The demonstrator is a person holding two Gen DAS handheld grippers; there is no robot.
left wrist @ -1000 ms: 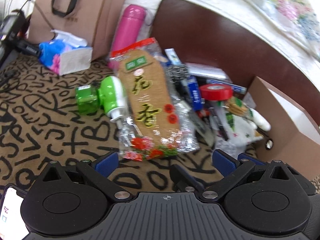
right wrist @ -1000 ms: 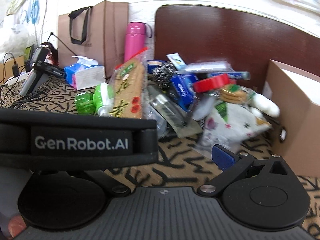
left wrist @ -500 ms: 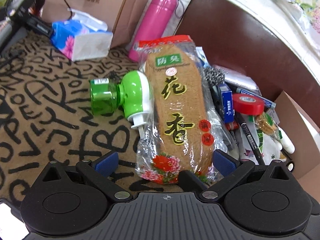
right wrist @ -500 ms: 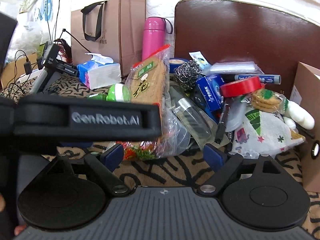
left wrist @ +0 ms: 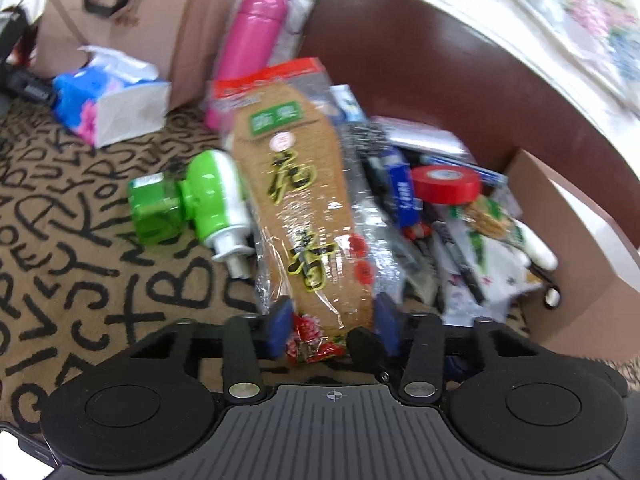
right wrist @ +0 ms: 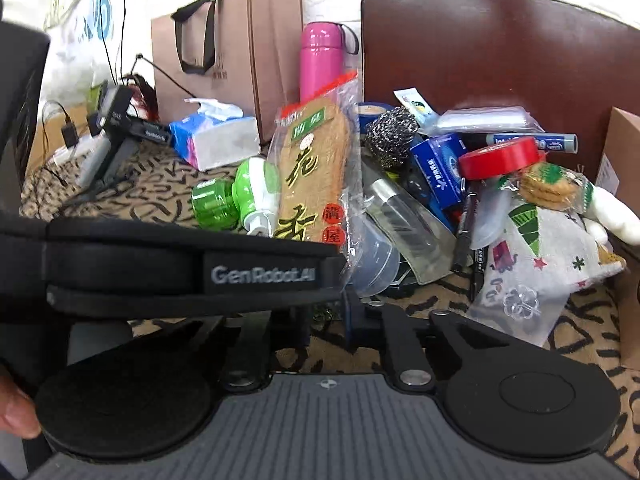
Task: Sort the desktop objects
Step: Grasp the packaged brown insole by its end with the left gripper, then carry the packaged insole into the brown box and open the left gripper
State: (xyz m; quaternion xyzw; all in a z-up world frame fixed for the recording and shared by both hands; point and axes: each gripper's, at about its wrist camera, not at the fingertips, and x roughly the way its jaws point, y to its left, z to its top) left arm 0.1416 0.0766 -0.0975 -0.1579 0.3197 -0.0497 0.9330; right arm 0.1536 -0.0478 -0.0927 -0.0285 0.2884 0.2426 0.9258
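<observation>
Two blue fingertips of the left gripper [left wrist: 332,326] are pressing in on the near end of the insole packet [left wrist: 308,208], a tan insole in clear wrap with a red header, clamping it from both sides. The packet is lying at the left edge of a heap of clutter on the letter-patterned cloth [left wrist: 80,240], its far end pointing toward the pink flask [left wrist: 252,48]. Just beside the packet on its left, a green bottle [left wrist: 192,204] is lying on its side. To the packet's right, a red tape roll [left wrist: 446,184] is sitting on top of the pile, near a cardboard box [left wrist: 576,248]. From the right wrist view, the left gripper's strap is crossing in front and hiding most of the right gripper [right wrist: 320,316]; its fingers are looking drawn close together with nothing visible between them, though I cannot tell for certain.
</observation>
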